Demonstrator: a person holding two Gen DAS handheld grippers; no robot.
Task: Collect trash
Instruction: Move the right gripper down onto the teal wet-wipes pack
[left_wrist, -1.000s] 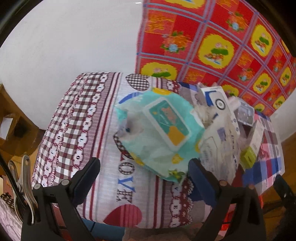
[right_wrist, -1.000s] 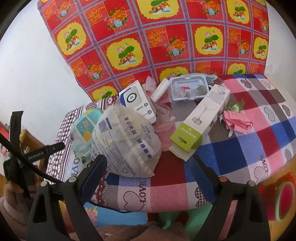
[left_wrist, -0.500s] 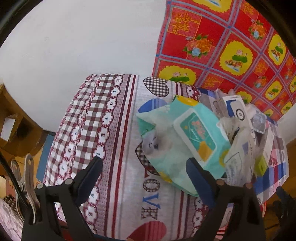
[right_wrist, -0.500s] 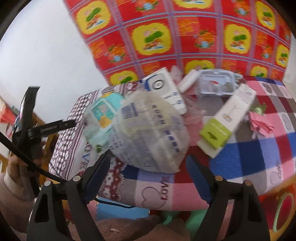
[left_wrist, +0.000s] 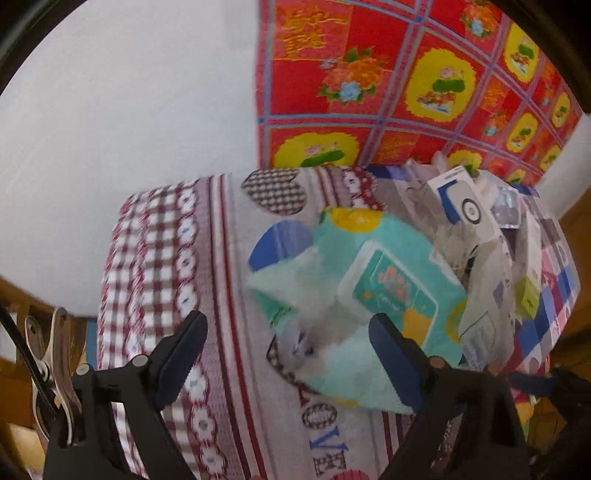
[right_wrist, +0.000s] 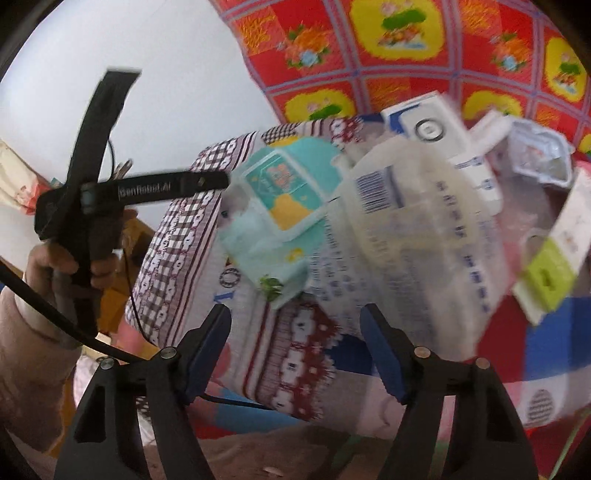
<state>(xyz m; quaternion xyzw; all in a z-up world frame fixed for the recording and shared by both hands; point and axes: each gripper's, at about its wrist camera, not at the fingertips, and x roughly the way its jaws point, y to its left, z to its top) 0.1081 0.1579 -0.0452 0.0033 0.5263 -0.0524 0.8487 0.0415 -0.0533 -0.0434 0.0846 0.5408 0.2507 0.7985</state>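
Observation:
A heap of trash lies on a table under a patchwork cloth (left_wrist: 166, 258). In the left wrist view a teal wet-wipe pack (left_wrist: 369, 288) lies nearest. Beyond it are a white-and-blue box (left_wrist: 465, 210) and a green-ended carton (left_wrist: 528, 295). My left gripper (left_wrist: 288, 354) hangs open over the pack's near corner without pressing it. In the right wrist view a translucent printed bag (right_wrist: 406, 240) lies beside the teal pack (right_wrist: 284, 199). My right gripper (right_wrist: 295, 347) is above the table's near edge, its jaws closing on nothing. A hand (right_wrist: 74, 258) holds the left gripper, one of its fingers (right_wrist: 166, 186) reaching the pack.
A red and yellow flowered cloth (left_wrist: 406, 92) hangs on the white wall behind the table. Wooden furniture (left_wrist: 22, 306) and a metal clip (left_wrist: 55, 350) are at the left. A clear blister tray (right_wrist: 535, 155) and the green-ended carton (right_wrist: 550, 269) lie at the right of the heap.
Both grippers have come closer to the heap and lower. The right view has swung left toward the teal pack, and its jaws stand a little narrower. The left gripper has rolled.

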